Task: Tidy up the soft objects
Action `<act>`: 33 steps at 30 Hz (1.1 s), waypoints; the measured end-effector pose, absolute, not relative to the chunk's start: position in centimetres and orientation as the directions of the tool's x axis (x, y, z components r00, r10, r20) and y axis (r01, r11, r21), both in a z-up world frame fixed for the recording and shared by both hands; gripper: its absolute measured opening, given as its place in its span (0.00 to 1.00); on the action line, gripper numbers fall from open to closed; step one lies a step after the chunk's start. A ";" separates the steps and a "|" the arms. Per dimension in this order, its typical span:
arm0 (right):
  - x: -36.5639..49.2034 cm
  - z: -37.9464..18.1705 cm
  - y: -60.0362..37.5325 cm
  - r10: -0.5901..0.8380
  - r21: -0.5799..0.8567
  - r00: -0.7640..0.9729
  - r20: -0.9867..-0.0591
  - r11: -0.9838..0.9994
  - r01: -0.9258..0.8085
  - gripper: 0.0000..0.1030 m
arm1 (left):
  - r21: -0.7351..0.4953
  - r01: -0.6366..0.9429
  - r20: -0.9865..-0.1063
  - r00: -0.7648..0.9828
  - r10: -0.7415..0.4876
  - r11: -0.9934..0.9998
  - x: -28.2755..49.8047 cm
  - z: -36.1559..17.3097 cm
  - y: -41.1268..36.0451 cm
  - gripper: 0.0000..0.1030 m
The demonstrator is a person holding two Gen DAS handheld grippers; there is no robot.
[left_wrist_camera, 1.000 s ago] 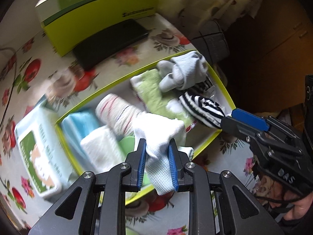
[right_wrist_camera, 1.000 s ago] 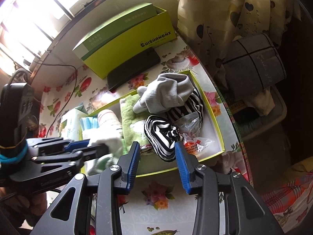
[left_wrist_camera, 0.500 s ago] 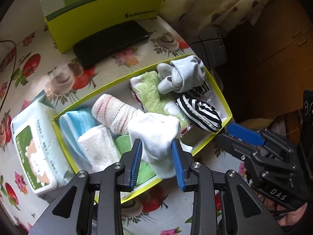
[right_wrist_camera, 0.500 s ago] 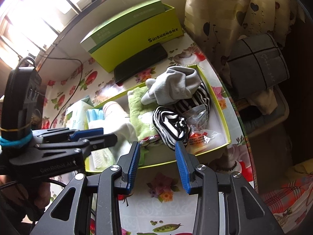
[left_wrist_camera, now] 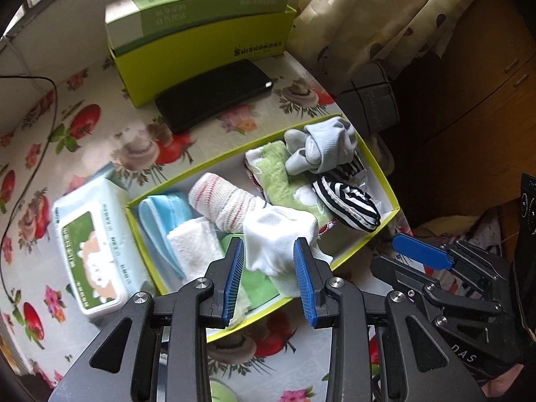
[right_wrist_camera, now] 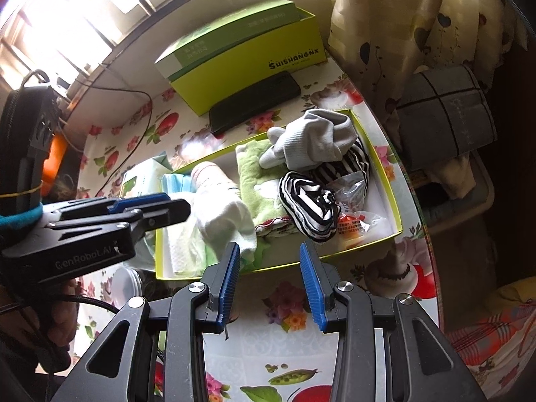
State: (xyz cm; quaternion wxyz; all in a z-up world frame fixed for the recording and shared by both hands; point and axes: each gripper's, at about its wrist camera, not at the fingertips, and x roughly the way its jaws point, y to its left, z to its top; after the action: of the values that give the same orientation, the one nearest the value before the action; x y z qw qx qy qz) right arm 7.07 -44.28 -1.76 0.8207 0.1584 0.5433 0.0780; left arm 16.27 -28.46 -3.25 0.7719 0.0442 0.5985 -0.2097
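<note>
A shallow yellow-green box (left_wrist_camera: 385, 181) (right_wrist_camera: 397, 214) on the flowered table holds soft items. A white sock (left_wrist_camera: 278, 234) (right_wrist_camera: 224, 221) lies in its front part. My left gripper (left_wrist_camera: 268, 261) is open, its blue pads either side of the sock's near end and apart from it. A black-and-white striped sock (left_wrist_camera: 348, 201) (right_wrist_camera: 308, 207) lies at the right, a grey sock bundle (left_wrist_camera: 321, 147) (right_wrist_camera: 311, 140) behind it on a green towel (left_wrist_camera: 278, 177). My right gripper (right_wrist_camera: 269, 261) is open and empty, in front of the box's near wall.
A wet-wipes pack (left_wrist_camera: 97, 248) lies left of the box. A black phone (left_wrist_camera: 214, 93) and a tall green carton (left_wrist_camera: 201, 33) stand behind it. The box also holds a red-striped roll (left_wrist_camera: 227, 201), a blue cloth (left_wrist_camera: 164, 214) and a plastic wrapper (right_wrist_camera: 351, 201). A curtain and grey bag hang beyond the table's right edge.
My left gripper opened and let go of the white sock, which now lies in the box. My right gripper let go of the striped sock and drew back from the box.
</note>
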 end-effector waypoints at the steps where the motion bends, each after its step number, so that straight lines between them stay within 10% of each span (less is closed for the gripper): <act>1: 6.9 -1.4 -44.1 0.302 0.345 0.401 -0.865 0.938 0.038 0.36 | -0.185 0.375 -0.939 0.204 -0.275 0.908 16.1 -2.8 -28.3 0.31; 33: 4.6 4.3 -41.4 0.282 0.293 0.448 -0.848 0.955 -0.045 0.36 | -0.217 0.356 -0.887 0.316 -0.336 0.909 12.9 4.1 -26.9 0.31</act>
State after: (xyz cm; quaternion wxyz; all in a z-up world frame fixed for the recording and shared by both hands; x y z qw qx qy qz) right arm 4.63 -41.44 4.30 0.8433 0.1145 0.5161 0.0969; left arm 12.92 -26.88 4.08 0.8113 0.0095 0.5444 -0.2132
